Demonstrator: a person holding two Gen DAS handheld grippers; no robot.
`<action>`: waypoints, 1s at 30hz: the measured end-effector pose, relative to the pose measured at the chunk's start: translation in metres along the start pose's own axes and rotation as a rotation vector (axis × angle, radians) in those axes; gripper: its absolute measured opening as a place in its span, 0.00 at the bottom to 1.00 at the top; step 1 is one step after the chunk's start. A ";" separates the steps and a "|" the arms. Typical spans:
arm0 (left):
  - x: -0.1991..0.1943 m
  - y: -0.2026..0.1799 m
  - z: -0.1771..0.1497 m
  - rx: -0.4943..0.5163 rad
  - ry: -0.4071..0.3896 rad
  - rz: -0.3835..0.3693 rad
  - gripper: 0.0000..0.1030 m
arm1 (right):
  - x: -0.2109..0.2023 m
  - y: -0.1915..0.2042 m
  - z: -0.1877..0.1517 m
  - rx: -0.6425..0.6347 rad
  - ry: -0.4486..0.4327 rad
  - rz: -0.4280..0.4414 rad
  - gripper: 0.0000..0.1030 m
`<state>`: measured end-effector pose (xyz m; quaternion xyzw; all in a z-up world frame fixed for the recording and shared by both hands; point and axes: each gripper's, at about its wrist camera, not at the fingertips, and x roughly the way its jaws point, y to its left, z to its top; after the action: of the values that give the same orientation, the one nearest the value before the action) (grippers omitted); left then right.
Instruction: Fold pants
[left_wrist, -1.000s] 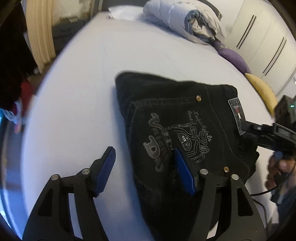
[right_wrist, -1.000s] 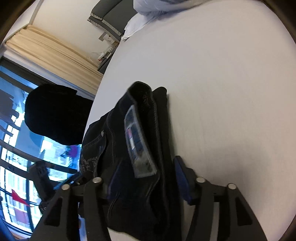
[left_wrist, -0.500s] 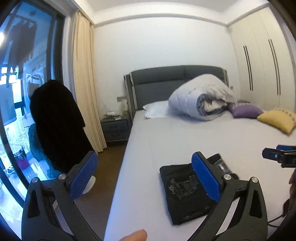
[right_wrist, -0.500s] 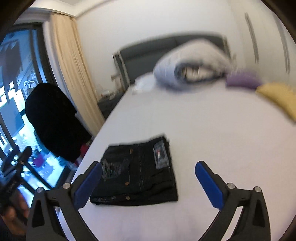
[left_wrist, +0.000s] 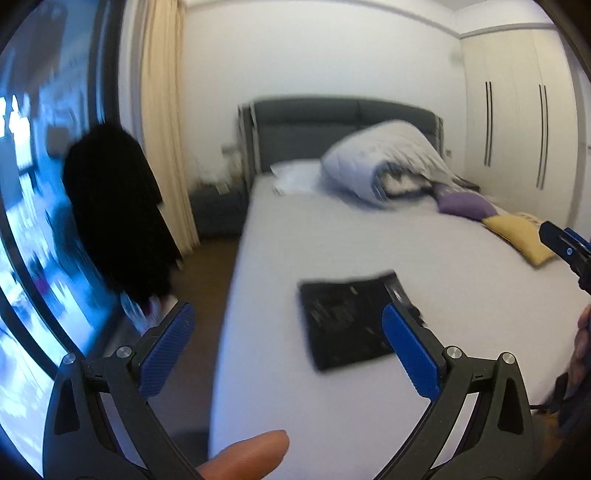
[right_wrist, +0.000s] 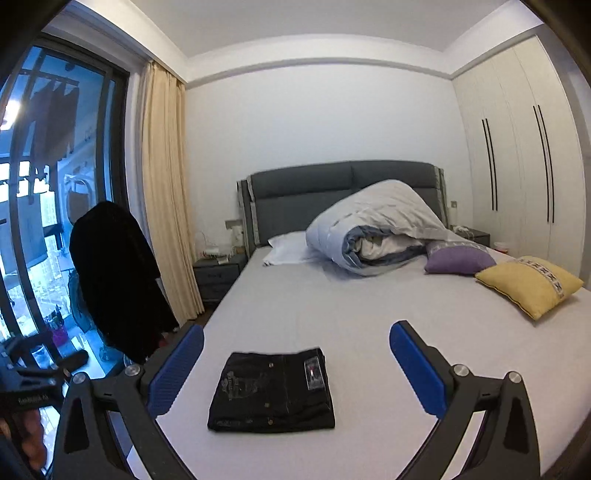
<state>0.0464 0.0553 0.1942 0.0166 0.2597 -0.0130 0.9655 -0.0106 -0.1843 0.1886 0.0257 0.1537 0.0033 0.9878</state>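
The black pants (right_wrist: 271, 391) lie folded into a flat rectangle near the front left corner of the bed (right_wrist: 369, 317), a label showing on top. In the left wrist view the pants (left_wrist: 347, 321) look blurred. My left gripper (left_wrist: 291, 347) hangs above and well back from them, jaws wide open and empty. My right gripper (right_wrist: 295, 369) is likewise raised and drawn back, wide open with nothing between its blue pads (right_wrist: 413, 369). The right gripper's tip (left_wrist: 565, 247) shows at the right edge of the left wrist view.
A rolled duvet (right_wrist: 376, 229), a white pillow (right_wrist: 288, 251), a purple cushion (right_wrist: 458, 260) and a yellow cushion (right_wrist: 528, 284) lie at the bed's far end. A chair draped in black (right_wrist: 118, 280) stands by the window at left. Wardrobes (right_wrist: 524, 166) line the right wall.
Both grippers opened wide, let go of the folded pants and pulled up and back from the bed. The pants stay flat on the sheet.
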 end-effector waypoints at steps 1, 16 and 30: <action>0.000 -0.003 -0.003 -0.001 0.024 -0.010 1.00 | -0.001 0.001 -0.001 -0.006 0.020 -0.006 1.00; 0.065 -0.010 -0.045 -0.056 0.280 -0.047 1.00 | 0.030 0.013 -0.048 0.063 0.328 -0.106 1.00; 0.089 0.000 -0.051 -0.060 0.320 -0.042 1.00 | 0.040 0.029 -0.058 0.016 0.399 -0.087 1.00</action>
<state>0.0976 0.0560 0.1051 -0.0159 0.4110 -0.0227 0.9112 0.0100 -0.1522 0.1222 0.0257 0.3474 -0.0355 0.9367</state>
